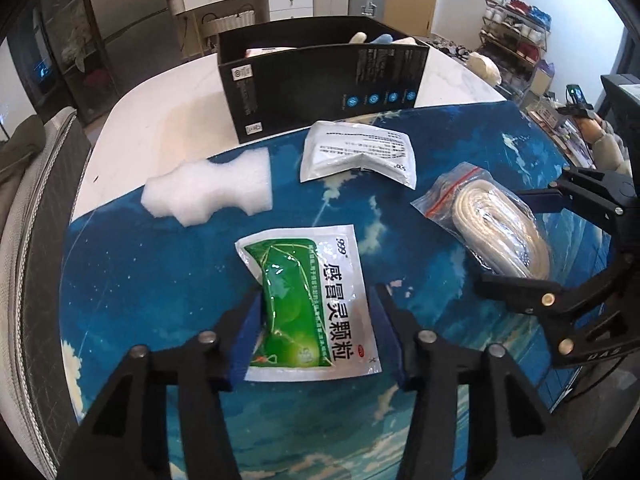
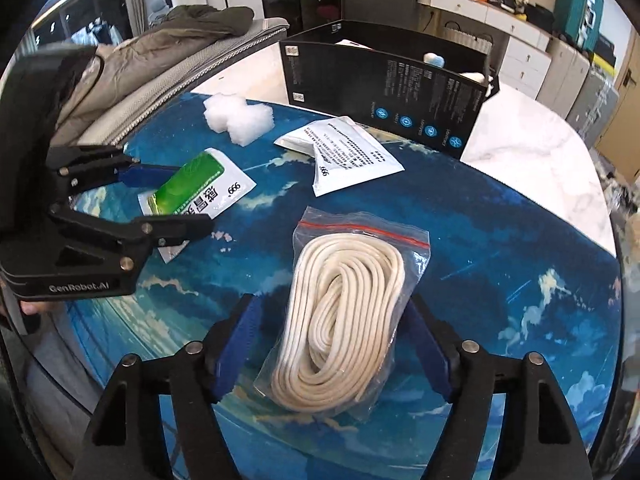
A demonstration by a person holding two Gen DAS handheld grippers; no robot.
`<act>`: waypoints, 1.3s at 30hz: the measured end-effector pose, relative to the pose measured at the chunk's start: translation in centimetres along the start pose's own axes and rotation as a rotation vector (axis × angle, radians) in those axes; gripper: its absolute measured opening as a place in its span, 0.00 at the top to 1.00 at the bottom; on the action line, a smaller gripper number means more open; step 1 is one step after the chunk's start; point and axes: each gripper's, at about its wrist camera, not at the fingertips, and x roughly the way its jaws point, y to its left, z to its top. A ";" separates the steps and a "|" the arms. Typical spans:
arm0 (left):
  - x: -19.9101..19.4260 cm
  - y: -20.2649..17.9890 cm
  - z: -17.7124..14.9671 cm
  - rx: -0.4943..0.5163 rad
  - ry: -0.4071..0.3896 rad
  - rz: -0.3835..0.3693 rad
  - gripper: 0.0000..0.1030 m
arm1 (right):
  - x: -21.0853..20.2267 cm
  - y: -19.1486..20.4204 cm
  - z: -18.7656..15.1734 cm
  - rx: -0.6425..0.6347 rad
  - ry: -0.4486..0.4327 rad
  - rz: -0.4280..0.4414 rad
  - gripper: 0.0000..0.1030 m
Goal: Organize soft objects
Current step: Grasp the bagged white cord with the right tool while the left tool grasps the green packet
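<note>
A green and white sachet (image 1: 320, 272) lies on the blue mat (image 1: 140, 280) between the fingers of my left gripper (image 1: 318, 300). Both blue pads press its long edges and its left side buckles. The right wrist view shows the same sachet (image 2: 192, 184) bowed between the left gripper's (image 2: 192, 198) fingers. A clear zip bag of coiled cream rope (image 2: 344, 320) rests on the mat inside my right gripper (image 2: 334, 300). That gripper is open, with the left pad clear of the bag and the right pad at its edge. The rope bag (image 1: 496, 220) and right gripper (image 1: 502, 238) also show at the right of the left wrist view.
A white printed sachet (image 1: 360, 154) and a white foam block (image 1: 208, 188) lie farther back on the mat. Behind them an open black box (image 1: 320, 88) stands on the white table (image 1: 160, 120), with soft items inside. A chair with a jacket (image 2: 160, 52) stands at the left.
</note>
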 end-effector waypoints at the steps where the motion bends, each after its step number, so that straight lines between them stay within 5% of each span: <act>1: 0.0 -0.1 0.0 0.001 0.000 0.001 0.54 | 0.0 0.2 -0.1 -0.011 -0.005 -0.009 0.28; 3: 0.0 -0.2 0.0 0.014 -0.004 -0.001 0.56 | -0.2 0.3 -0.3 -0.026 -0.024 -0.004 0.37; 4: 0.0 -0.3 0.0 0.017 -0.006 -0.002 0.56 | -0.4 0.3 -0.3 -0.038 -0.037 0.003 0.50; 7: -0.1 -0.4 -0.1 0.020 -0.012 -0.011 0.61 | -0.6 0.2 -0.4 -0.048 -0.041 0.020 0.62; 19: 0.0 -0.6 0.1 0.015 -0.007 0.018 0.51 | -0.6 0.2 -0.3 -0.038 -0.052 0.041 0.65; 39: -0.4 -1.0 0.2 0.026 -0.026 0.011 0.79 | -0.7 0.3 -0.3 -0.035 -0.052 0.056 0.66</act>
